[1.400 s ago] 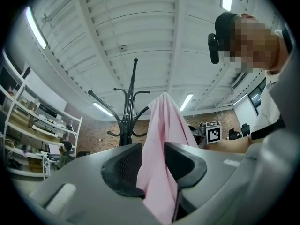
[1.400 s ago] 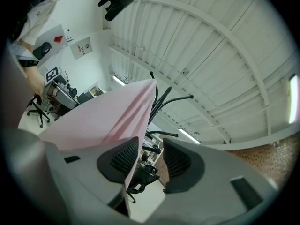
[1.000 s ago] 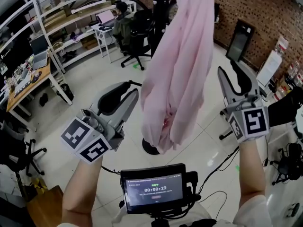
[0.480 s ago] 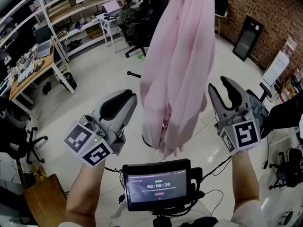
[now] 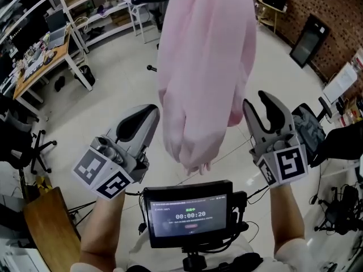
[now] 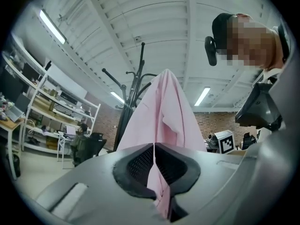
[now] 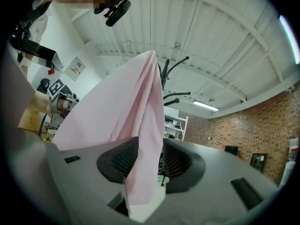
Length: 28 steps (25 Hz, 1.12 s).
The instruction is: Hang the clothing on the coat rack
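Left tool (image 5: 151,113) just closed on nothing; right tool (image 5: 258,102) open; garment (image 5: 204,55) top cropped

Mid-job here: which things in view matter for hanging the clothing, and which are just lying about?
Job: pink cloth garment, black metal coat rack, shut left gripper, open right gripper.
Lying about: wooden desk, white metal shelving, black rectangular leaning panel.

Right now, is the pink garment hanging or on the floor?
Hanging: the pink garment drapes from the top of the coat rack, clear of the floor.
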Each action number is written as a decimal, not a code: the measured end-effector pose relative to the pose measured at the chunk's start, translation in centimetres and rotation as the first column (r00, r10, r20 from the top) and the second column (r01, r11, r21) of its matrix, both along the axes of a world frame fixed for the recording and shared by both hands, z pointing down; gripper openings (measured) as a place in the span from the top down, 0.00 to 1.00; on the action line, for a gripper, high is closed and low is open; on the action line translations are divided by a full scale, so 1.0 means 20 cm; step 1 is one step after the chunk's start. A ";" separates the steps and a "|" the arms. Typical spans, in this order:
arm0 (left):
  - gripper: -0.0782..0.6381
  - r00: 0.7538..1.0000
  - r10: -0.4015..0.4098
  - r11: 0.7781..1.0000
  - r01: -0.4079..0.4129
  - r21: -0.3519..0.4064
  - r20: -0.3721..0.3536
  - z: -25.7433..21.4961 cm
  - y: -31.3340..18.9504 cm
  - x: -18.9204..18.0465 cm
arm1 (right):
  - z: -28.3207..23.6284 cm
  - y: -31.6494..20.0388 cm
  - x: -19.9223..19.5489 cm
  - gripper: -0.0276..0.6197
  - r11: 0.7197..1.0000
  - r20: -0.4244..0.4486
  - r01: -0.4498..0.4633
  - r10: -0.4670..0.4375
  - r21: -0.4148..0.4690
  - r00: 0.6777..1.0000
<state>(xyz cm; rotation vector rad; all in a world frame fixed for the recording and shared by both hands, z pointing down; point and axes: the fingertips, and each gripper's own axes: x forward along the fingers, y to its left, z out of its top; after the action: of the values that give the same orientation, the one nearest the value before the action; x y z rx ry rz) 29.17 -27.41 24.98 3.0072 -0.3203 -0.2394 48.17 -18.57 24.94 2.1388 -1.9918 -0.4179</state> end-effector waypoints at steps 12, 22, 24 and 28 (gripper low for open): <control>0.89 1.000 -0.007 0.996 0.008 -0.090 0.009 0.18 0.06 -0.13 | 0.17 0.04 -0.16 0.76 0.998 0.103 0.009 -0.004 -0.056 0.995; 0.89 0.997 0.057 0.990 -0.050 -0.135 0.046 0.30 0.19 -0.33 | 0.28 0.16 -0.42 0.76 0.996 0.155 -0.028 0.041 -0.088 0.987; 0.89 0.996 0.072 0.988 -0.064 -0.137 0.054 0.31 0.22 -0.35 | 0.29 0.19 -0.46 0.76 0.995 0.159 -0.036 0.050 -0.091 0.986; 0.89 0.992 0.092 0.989 -0.080 -0.125 0.088 0.35 0.31 -0.43 | 0.31 0.26 -0.55 0.76 0.993 0.160 -0.049 0.066 -0.104 0.985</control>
<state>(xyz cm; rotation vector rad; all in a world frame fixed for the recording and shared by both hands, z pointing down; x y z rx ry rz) 20.66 -21.29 32.01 2.9090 -0.2042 -0.0690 37.19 -13.39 31.09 2.2256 -1.9813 -0.1343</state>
